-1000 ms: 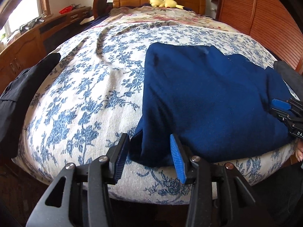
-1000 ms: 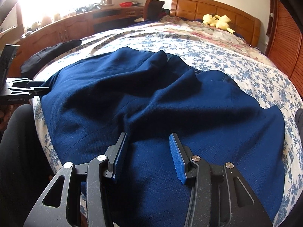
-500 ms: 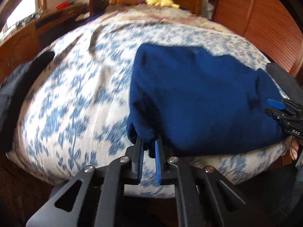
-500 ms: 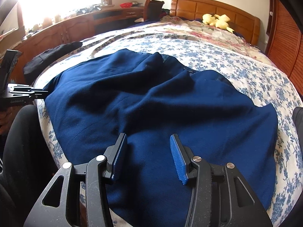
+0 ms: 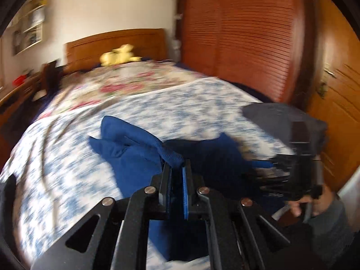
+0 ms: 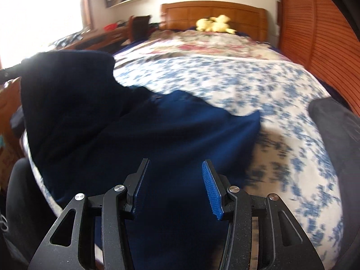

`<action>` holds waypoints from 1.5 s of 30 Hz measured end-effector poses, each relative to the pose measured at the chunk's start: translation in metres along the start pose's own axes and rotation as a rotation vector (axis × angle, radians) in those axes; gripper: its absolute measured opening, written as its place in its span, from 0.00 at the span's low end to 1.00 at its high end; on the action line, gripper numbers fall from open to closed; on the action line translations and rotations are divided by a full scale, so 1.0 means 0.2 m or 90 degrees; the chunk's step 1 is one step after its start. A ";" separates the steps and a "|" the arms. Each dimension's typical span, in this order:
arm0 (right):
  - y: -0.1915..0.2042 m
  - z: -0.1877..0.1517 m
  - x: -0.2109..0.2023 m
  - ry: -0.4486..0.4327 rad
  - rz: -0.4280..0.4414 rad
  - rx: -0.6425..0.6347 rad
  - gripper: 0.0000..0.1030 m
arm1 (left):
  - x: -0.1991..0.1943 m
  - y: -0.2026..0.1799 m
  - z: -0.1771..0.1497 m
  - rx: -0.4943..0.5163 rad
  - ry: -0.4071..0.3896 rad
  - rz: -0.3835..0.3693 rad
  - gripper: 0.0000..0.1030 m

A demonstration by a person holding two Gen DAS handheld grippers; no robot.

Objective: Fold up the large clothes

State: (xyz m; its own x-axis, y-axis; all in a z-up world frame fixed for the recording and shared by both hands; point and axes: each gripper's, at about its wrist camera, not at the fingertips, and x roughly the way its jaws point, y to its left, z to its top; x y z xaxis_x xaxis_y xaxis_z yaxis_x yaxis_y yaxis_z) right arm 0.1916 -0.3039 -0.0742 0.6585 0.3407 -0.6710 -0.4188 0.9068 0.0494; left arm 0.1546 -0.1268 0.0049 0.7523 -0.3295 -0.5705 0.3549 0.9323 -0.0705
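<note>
A large navy blue garment lies on the floral bedspread. My left gripper is shut on a corner of the garment and holds it lifted, so the left part hangs raised as a dark fold in the right wrist view. My right gripper is open and empty, low over the near part of the garment. It also shows in the left wrist view at the right, held by a hand.
A dark grey cloth lies at the bed's right edge. A yellow plush toy sits by the wooden headboard. A louvred wardrobe stands on the right, a wooden dresser on the left.
My left gripper closed on the garment's near left corner, then lifted it up and toward the right. The garment's left side rose off the bed. The right gripper stayed open.
</note>
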 end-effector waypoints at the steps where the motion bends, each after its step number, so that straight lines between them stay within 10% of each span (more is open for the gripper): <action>1: -0.04 0.00 -0.02 -0.002 -0.008 0.008 0.46 | 0.04 -0.09 0.03 0.011 0.002 -0.027 0.03; 5: -0.21 -0.03 -0.08 -0.008 -0.020 0.058 0.46 | 0.16 -0.27 0.07 0.014 0.023 -0.109 0.03; 17: -0.22 -0.04 -0.09 -0.007 -0.024 0.056 0.46 | 0.23 -0.34 -0.04 0.018 0.073 -0.130 0.18; 28: -0.06 0.03 -0.14 -0.045 -0.024 0.039 0.46 | 0.06 -0.01 -0.21 0.008 0.022 -0.018 0.24; 45: 0.32 0.11 -0.29 -0.115 0.029 -0.011 0.46 | 0.05 0.27 -0.42 -0.037 0.024 0.021 0.24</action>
State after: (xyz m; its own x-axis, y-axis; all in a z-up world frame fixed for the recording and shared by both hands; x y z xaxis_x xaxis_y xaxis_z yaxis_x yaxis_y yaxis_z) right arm 0.1406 -0.2611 -0.0150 0.7392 0.4219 -0.5249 -0.4603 0.8855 0.0636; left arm 0.1342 -0.0673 -0.0734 0.7414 -0.2934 -0.6035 0.2965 0.9500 -0.0977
